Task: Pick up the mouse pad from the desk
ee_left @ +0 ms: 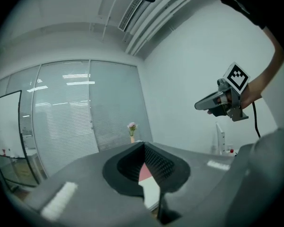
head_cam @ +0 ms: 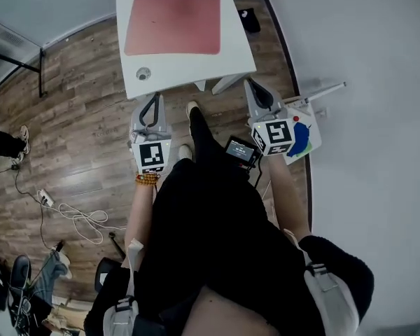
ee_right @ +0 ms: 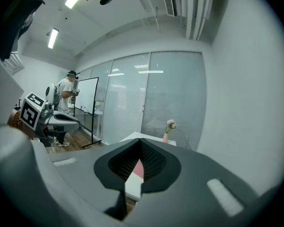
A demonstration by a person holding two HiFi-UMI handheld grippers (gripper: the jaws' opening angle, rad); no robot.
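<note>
The red mouse pad [head_cam: 172,22] lies flat on the white counter [head_cam: 189,72], toward 12 o'clock in the head view and covering most of the top. A small round disc [head_cam: 143,73] sits on the counter at 7 o'clock from the pad. The left tongs [head_cam: 155,96] hang off the counter's near edge at 7 o'clock and the right tongs [head_cam: 255,86] at 5 o'clock, both apart from the pad. Each pair has its tips together, clamped on nothing; the pad shows through the loop behind the tips.
</note>
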